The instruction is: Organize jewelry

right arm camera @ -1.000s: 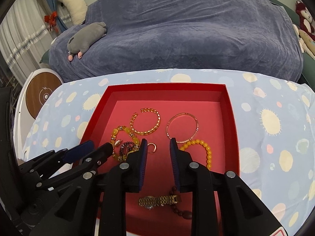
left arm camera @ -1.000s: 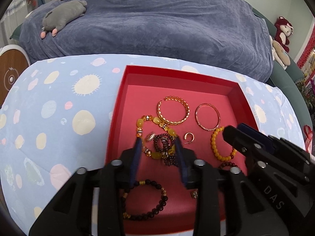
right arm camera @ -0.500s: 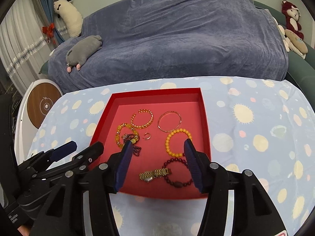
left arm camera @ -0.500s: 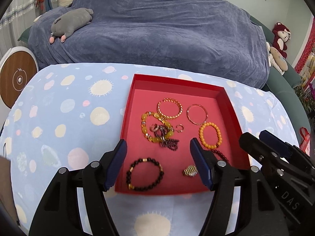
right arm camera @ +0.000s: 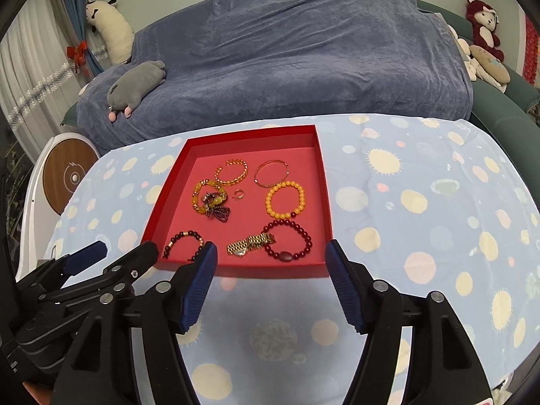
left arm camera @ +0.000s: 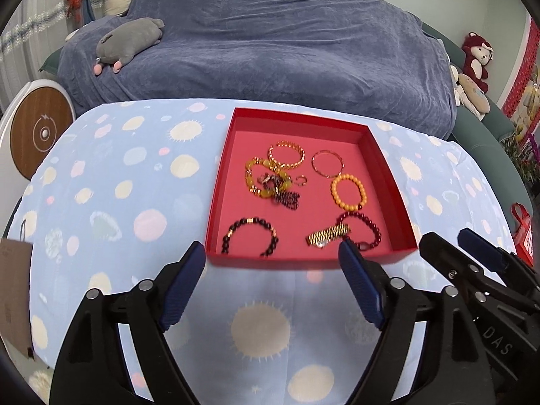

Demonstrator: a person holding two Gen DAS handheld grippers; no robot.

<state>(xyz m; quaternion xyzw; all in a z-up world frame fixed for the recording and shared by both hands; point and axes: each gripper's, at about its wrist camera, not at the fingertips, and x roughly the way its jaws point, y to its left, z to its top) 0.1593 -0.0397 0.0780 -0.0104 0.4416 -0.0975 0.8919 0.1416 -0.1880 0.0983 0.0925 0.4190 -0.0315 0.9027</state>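
Observation:
A red tray (left arm camera: pixel 216 202) (right arm camera: pixel 325 199) lies on the spotted blue cloth and holds several pieces of jewelry: a gold chain bangle (left arm camera: pixel 286 154), a thin rose bangle (left arm camera: pixel 326 163), an orange bead bracelet (left arm camera: pixel 348 191), a dark red bead bracelet (right arm camera: pixel 287 243), a gold watch (left arm camera: pixel 326 234) (right arm camera: pixel 249 243), a black bead bracelet (left arm camera: pixel 249 236) and a tangle of amber and purple beads (left arm camera: pixel 273 185). My left gripper (left arm camera: pixel 272 253) is open and empty just short of the tray's near edge. My right gripper (right arm camera: pixel 271 248) is open and empty at the same edge.
A sofa under a blue-grey cover (left arm camera: pixel 270 50) stands behind the table, with a grey plush toy (left arm camera: pixel 130 40) on it. A round white and wood object (left arm camera: pixel 37 133) stands at the left. A brown paper piece (left arm camera: pixel 13 290) lies at the cloth's left edge.
Both grippers have pulled back from over the tray toward its near edge and opened wide. The jewelry has not moved.

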